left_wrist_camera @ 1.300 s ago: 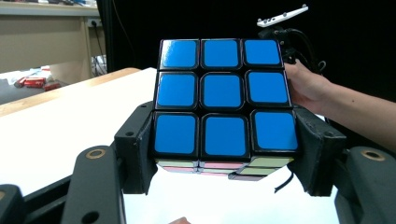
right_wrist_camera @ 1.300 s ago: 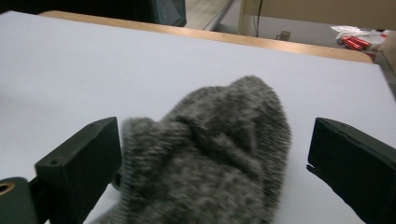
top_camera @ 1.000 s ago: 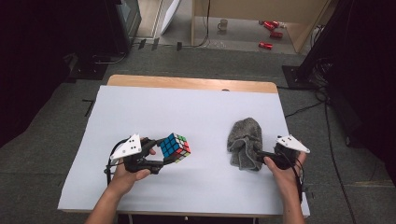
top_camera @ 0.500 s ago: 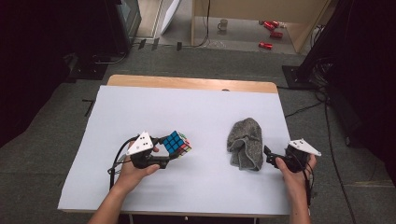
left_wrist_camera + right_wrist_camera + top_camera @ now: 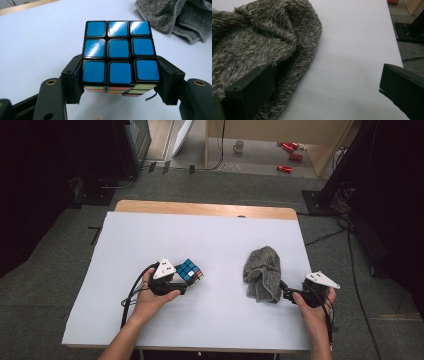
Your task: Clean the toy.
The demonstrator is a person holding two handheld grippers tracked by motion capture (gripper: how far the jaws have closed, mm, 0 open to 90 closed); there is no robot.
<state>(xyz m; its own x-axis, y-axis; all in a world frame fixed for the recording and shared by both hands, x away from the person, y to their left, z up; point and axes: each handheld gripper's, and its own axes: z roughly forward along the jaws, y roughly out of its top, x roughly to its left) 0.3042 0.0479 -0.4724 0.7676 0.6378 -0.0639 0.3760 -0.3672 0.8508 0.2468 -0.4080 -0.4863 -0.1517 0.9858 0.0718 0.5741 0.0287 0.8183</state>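
Left gripper [image 5: 186,285] sits at the near left of the white table [image 5: 210,240], my left hand [image 5: 152,292] wrapped around its body. In the left gripper view its two black jaws press on opposite sides of the puzzle cube [image 5: 120,58], clamped tight on the bottom row. The cube's blue face points up at the camera; yellow and red stickers show along its lower edge. From the high view the cube [image 5: 190,270] looks slightly tilted, blue on top, and I cannot tell whether its underside touches the tabletop.

Right gripper [image 5: 285,293] is at the near right, held in my right hand [image 5: 310,302], pointing left toward the grey towel [image 5: 262,272]. In the right gripper view the jaws stand wide apart. One rests against the fuzzy edge of the towel [image 5: 262,47]; the other is well off it, over bare table. Nothing is pinched between them.

The towel lies crumpled in a loose heap at the right half of the table, well apart from the cube. A corner of it shows at the top right of the left gripper view.

A cable [image 5: 131,292] trails from the left gripper back toward the near edge. Beyond the table, a mug [image 5: 239,146] and some red cans [image 5: 290,155] sit on the floor.
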